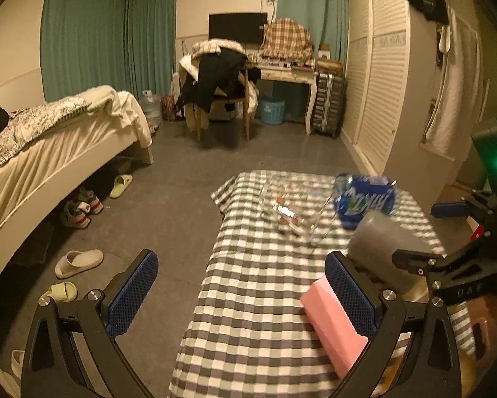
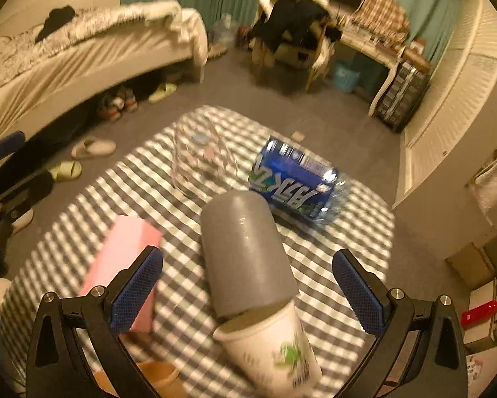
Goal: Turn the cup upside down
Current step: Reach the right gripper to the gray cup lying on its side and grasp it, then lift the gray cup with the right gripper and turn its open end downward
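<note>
Cup (image 2: pixel 248 265) stands on the checked bench (image 2: pixel 341 298), straight ahead between your right gripper (image 2: pixel 247 292) fingers, long axis running away from you. Those fingers are spread wide, nothing held. Left gripper (image 1: pixel 241 295) also spread, empty, further off; the cup sits to its right.

- You've got a blue wrapper (image 2: pixel 294 179) on the plastic bottle lying on the checked cloth; big white characters run across it, upside down and blurred in both wrist views; you can't make out a brand
- On the white cup (image 2: pixel 278 355) between your right gripper's fingers there's a green print with dark lines of small text beneath; too smeared to read
- Raised letters sit on the right gripper's black frame (image 1: pixel 464 290) in your left view; something like "DAS", not certain
</note>
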The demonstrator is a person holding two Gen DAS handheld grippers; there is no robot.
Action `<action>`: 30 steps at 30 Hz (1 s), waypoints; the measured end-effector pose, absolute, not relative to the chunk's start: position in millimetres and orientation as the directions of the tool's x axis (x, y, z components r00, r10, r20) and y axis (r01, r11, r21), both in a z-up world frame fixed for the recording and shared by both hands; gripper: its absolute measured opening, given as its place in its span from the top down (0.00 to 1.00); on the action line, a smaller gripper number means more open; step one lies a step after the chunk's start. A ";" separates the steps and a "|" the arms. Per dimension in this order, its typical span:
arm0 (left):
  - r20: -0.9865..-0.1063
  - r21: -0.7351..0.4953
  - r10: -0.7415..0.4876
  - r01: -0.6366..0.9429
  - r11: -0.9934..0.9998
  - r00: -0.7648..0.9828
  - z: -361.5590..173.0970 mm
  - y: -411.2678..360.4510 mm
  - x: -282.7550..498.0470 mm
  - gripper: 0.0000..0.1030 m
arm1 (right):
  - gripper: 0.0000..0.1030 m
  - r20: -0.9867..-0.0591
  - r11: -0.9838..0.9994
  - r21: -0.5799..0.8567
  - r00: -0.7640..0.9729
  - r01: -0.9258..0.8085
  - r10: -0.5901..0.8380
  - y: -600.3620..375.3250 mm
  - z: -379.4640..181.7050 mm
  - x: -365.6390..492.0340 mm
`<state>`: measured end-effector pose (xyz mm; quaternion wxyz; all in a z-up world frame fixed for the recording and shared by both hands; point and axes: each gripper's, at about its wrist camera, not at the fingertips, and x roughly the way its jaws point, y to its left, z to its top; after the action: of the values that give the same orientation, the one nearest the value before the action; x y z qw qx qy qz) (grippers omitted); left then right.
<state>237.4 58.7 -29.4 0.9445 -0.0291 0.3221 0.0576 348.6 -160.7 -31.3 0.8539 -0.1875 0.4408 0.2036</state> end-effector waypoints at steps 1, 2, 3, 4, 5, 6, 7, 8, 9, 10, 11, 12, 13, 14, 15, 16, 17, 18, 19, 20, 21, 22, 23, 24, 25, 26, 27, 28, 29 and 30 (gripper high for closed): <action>-0.623 -0.016 0.092 -0.130 0.991 0.777 -34.7 59.2 242.4 0.00 | 0.00 -0.844 0.845 -0.132 0.505 -0.518 0.178 -159.1 -39.8 356.2; -0.634 -0.018 0.091 -0.132 0.991 0.768 -39.3 60.5 247.8 0.00 | 0.01 -0.854 0.844 -0.129 0.491 -0.521 0.173 -158.2 -46.3 360.4; -0.645 -0.023 0.086 -0.132 0.991 0.759 -43.6 61.4 252.7 0.00 | 0.01 -0.861 0.840 -0.125 0.478 -0.528 0.172 -157.3 -52.0 363.3; -0.655 -0.030 0.079 -0.131 0.991 0.751 -48.1 62.9 256.8 0.00 | 0.01 -0.867 0.836 -0.123 0.468 -0.535 0.171 -153.8 -56.1 366.6; -0.660 -0.034 0.076 -0.130 0.991 0.747 -51.1 63.5 260.0 0.00 | 0.01 -0.873 0.831 -0.120 0.456 -0.543 0.172 -151.7 -59.5 368.2; -0.665 -0.034 0.074 -0.129 0.991 0.743 -53.9 63.9 262.2 0.00 | 0.04 -0.878 0.827 -0.119 0.447 -0.550 0.171 -149.1 -62.4 369.1; -0.669 -0.031 0.075 -0.129 0.991 0.739 -56.4 64.0 263.9 0.00 | 0.06 -0.884 0.823 -0.117 0.436 -0.556 0.169 -146.4 -65.9 371.0; -0.671 -0.029 0.075 -0.127 0.991 0.738 -58.0 64.5 265.3 0.00 | 0.07 -0.889 0.820 -0.118 0.428 -0.560 0.164 -144.4 -69.2 372.3; -0.674 -0.028 0.075 -0.127 0.992 0.735 -59.4 65.0 266.1 0.00 | 0.08 -0.891 0.819 -0.118 0.425 -0.562 0.163 -144.2 -71.6 374.0; -0.676 -0.030 0.075 -0.129 0.991 0.733 -60.0 65.5 266.9 0.00 | 0.09 -0.893 0.817 -0.124 0.422 -0.563 0.155 -142.7 -75.0 375.7; -0.678 -0.034 0.072 -0.129 0.991 0.732 -60.3 66.2 267.7 0.00 | 0.10 -0.893 0.816 -0.141 0.428 -0.560 0.139 -141.6 -78.0 376.5; -0.679 -0.038 0.069 -0.128 0.991 0.731 -60.6 66.7 267.3 0.00 | 0.12 -0.893 0.816 -0.152 0.431 -0.558 0.128 -141.4 -79.8 380.7; -0.679 -0.040 0.067 -0.127 0.991 0.732 -60.5 67.5 267.3 0.00 | 0.14 -0.893 0.817 -0.161 0.434 -0.554 0.118 -140.8 -82.7 384.2; -0.677 -0.038 0.068 -0.127 0.991 0.733 -60.2 68.1 267.1 0.00 | 0.20 -0.895 0.817 -0.163 0.432 -0.553 0.113 -140.1 -83.2 384.1; -0.676 -0.036 0.070 -0.128 0.991 0.734 -59.7 67.6 267.4 0.00 | 0.26 -0.898 0.817 -0.164 0.427 -0.553 0.109 -140.3 -85.3 385.3; -0.674 -0.035 0.071 -0.128 0.991 0.735 -59.2 67.6 267.1 0.00 | 0.26 -0.897 0.817 -0.163 0.428 -0.553 0.111 -140.5 -84.9 386.0; -0.673 -0.035 0.071 -0.128 0.991 0.737 -59.2 68.4 266.0 0.00 | 0.26 -0.897 0.818 -0.161 0.428 -0.552 0.112 -141.9 -85.1 386.4; -0.670 -0.036 0.071 -0.128 0.991 0.739 -58.2 68.5 264.9 0.00 | 0.27 -0.896 0.821 -0.161 0.429 -0.547 0.110 -142.6 -84.6 386.1; -0.668 -0.035 0.072 -0.128 0.991 0.740 -57.3 68.2 263.4 0.00 | 0.27 -0.896 0.824 -0.163 0.431 -0.542 0.106 -142.6 -84.0 385.4; -0.666 -0.032 0.074 -0.128 0.991 0.742 -56.3 68.3 261.3 0.00 | 0.27 -0.895 0.826 -0.165 0.434 -0.539 0.105 -143.1 -83.3 384.9; -0.662 -0.030 0.078 -0.130 0.991 0.745 -54.2 68.1 259.6 0.00 | 0.27 -0.889 0.828 -0.169 0.446 -0.534 0.106 -142.8 -79.0 382.7; -0.656 -0.028 0.082 -0.133 0.991 0.750 -51.2 68.1 257.3 0.00 | 0.27 -0.884 0.829 -0.172 0.454 -0.532 0.109 -144.0 -72.4 375.4; -0.650 -0.029 0.083 -0.133 0.991 0.755 -48.5 67.8 254.9 0.00 | 0.27 -0.877 0.831 -0.176 0.467 -0.528 0.111 -143.4 -64.8 372.1; -0.642 -0.030 0.084 -0.134 0.990 0.762 -43.7 67.6 251.5 0.00 | 0.28 -0.871 0.832 -0.179 0.478 -0.526 0.114 -140.9 -55.7 367.5; -0.636 -0.032 0.083 -0.134 0.990 0.767 -39.8 67.4 247.7 0.00 | 0.28 -0.862 0.834 -0.184 0.494 -0.520 0.118 -140.2 -44.6 362.7; -0.628 -0.035 0.082 -0.134 0.990 0.774 -34.9 67.2 243.5 0.00 | 0.28 -0.852 0.836 -0.190 0.509 -0.515 0.120 -139.4 -32.0 357.5; -0.619 -0.040 0.080 -0.133 0.990 0.781 -29.5 66.5 238.9 0.00 | 0.28 -0.840 0.838 -0.197 0.529 -0.510 0.124 -138.5 -17.0 350.3; -0.609 -0.046 0.075 -0.129 0.991 0.790 -22.7 65.7 233.1 0.00 | 0.28 -0.830 0.838 -0.203 0.543 -0.506 0.127 -136.5 -5.4 344.0; -0.602 -0.050 0.071 -0.126 0.991 0.795 -16.7 65.1 228.1 0.00 | 0.28 -0.821 0.840 -0.209 0.557 -0.501 0.128 -135.2 4.7 337.8; -0.593 -0.054 0.067 -0.123 0.991 0.802 -10.3 63.8 221.6 0.00 | 0.28 -0.808 0.844 -0.217 0.575 -0.490 0.126 -134.2 18.5 329.4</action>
<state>221.6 63.8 -10.3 0.9483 -0.0449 0.3103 0.0500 329.4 -134.2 18.5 0.8612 -0.2142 0.4248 0.1789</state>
